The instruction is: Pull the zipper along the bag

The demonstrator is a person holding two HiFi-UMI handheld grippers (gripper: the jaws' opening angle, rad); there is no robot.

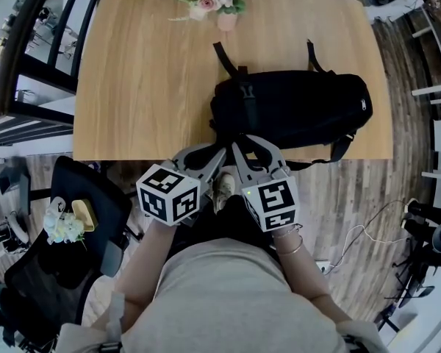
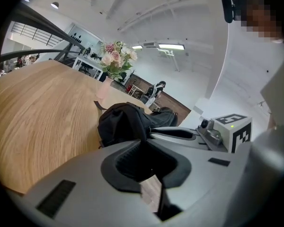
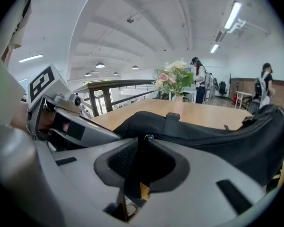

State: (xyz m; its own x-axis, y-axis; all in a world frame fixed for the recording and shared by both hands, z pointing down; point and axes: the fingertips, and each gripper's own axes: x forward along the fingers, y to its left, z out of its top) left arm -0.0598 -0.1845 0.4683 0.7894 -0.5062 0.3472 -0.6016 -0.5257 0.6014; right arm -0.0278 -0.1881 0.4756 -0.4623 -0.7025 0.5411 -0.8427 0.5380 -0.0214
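Note:
A black bag (image 1: 294, 109) lies on the wooden table (image 1: 147, 87), close to its near edge. Both grippers meet at the bag's near-left corner. My left gripper (image 1: 223, 153) has its jaws closed together on the dark fabric of the bag's end (image 2: 125, 122), and its tips (image 2: 144, 140) touch the cloth. My right gripper (image 1: 236, 145) is beside it, its jaws (image 3: 144, 137) shut on a black zipper pull strap (image 3: 134, 182) that hangs down between them. The rest of the bag (image 3: 217, 131) stretches away to the right.
A vase of pink and white flowers (image 1: 219, 2) stands at the table's far edge. A black office chair (image 1: 66, 226) holding small items sits at the lower left. Dark railings (image 1: 29, 43) run along the left. People (image 3: 199, 79) stand far behind the table.

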